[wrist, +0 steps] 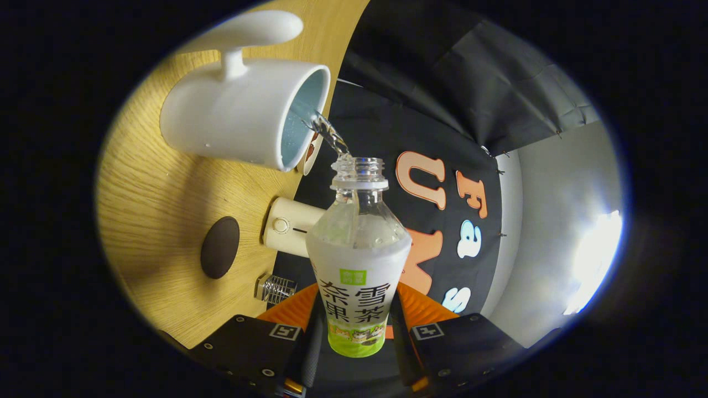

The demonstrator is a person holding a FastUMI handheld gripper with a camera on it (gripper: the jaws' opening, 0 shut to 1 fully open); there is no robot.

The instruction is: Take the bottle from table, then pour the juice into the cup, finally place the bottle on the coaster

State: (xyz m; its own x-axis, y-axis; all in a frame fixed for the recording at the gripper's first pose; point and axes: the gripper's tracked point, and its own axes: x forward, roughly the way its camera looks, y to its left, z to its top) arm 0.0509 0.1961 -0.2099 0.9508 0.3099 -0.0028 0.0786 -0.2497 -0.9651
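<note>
My gripper (357, 326) is shut on the clear plastic bottle (357, 243), both fingers pressing its labelled lower body. The whole view is rolled on its side, so the bottle is tipped over. Its cap is off, and a thin stream of clear liquid (330, 134) runs from the open neck into the white mug (243, 110) just beyond it. The mug stands on the wooden table (155, 188), with its light blue inside and its handle in sight. A dark round coaster (219, 247) lies on the table beside the fingers, apart from the mug.
A small cream-coloured device with a button (287, 226) stands at the table's edge between the coaster and the bottle. A small shiny metal object (275, 288) lies close to the fingers. Behind the table hangs the black cloth wall, with a bright light patch (594, 260) beyond it.
</note>
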